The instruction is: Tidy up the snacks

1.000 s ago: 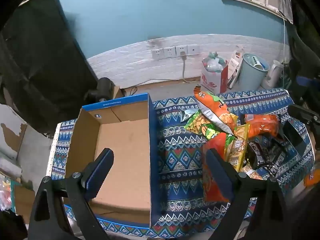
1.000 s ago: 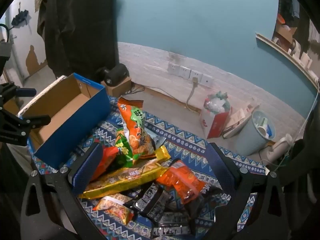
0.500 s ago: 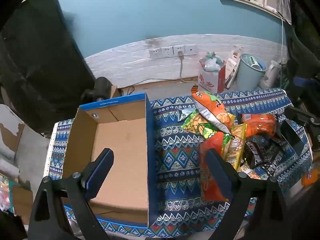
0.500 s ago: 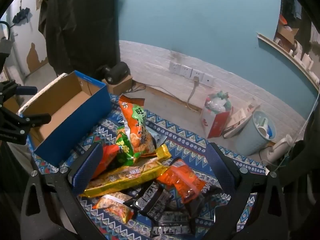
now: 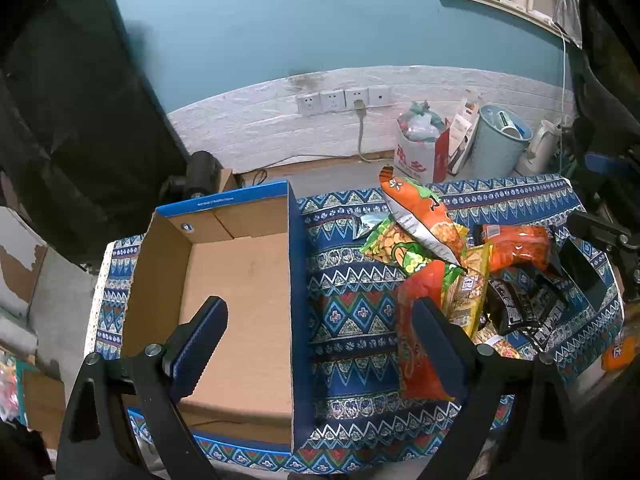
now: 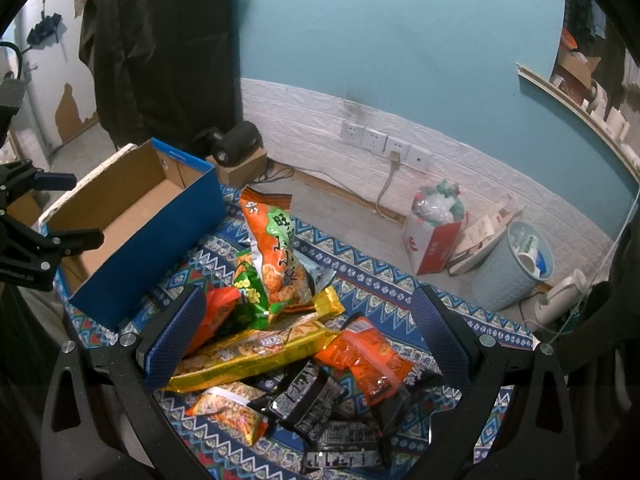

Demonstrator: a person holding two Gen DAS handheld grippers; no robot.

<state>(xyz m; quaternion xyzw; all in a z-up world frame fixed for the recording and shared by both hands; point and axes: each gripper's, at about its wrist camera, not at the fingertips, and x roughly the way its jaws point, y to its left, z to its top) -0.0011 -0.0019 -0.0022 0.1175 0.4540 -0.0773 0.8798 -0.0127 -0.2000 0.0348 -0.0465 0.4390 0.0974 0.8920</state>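
An empty blue cardboard box (image 5: 240,288) sits on the left of the patterned tablecloth (image 5: 352,308); it also shows in the right wrist view (image 6: 152,244). A pile of snack bags lies to its right: a tall orange bag (image 6: 276,252), a green bag (image 6: 250,300), a long yellow pack (image 6: 256,354), a small orange pack (image 6: 368,364), dark packs (image 6: 316,400). My left gripper (image 5: 320,340) is open and empty above the box's right wall. My right gripper (image 6: 308,332) is open and empty over the pile.
Behind the table stand a red-and-white bag (image 5: 420,152), a pale blue bin (image 5: 500,144) and a white kettle (image 5: 544,152). Wall sockets (image 5: 344,100) sit on the white brick strip. A black device rests on a small box (image 6: 236,152).
The left wrist view has shifted slightly, with the box and snacks sliding a little left in frame. The right gripper has barely moved. Both stay open.
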